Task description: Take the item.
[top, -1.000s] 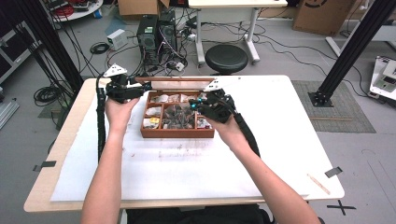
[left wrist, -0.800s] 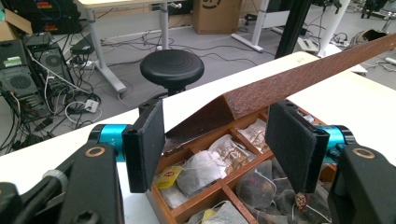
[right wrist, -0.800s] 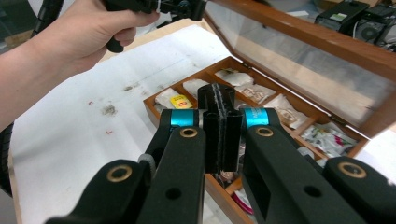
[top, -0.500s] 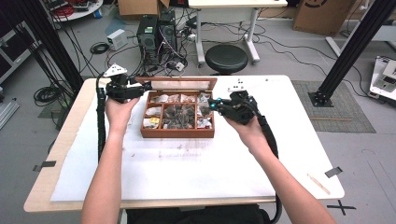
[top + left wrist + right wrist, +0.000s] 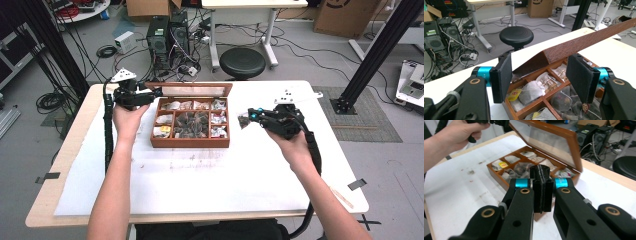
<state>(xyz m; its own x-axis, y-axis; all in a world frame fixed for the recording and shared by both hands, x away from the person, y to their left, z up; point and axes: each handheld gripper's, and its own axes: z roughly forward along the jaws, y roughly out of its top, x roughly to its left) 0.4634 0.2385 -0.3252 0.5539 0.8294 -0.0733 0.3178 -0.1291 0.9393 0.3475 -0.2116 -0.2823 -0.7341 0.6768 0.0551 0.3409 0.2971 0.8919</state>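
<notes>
A wooden tea box with several compartments of tea bags stands at the back middle of the white table. Its glazed lid is raised. My left gripper is at the lid's left corner, and in the left gripper view the lid spans the gap between the pads of my left gripper. My right gripper hovers to the right of the box, jaws shut, with a small dark tea bag at its tips. In the right gripper view, my right gripper is pressed shut in front of the box.
The white table top has faint stains in front of the box. Behind the table are a black stool, computer towers and cables on the floor. A black frame post rises at the right.
My right gripper has moved from over the box's right side out to the right, carrying the dark tea bag. The left gripper and lid have not moved.
</notes>
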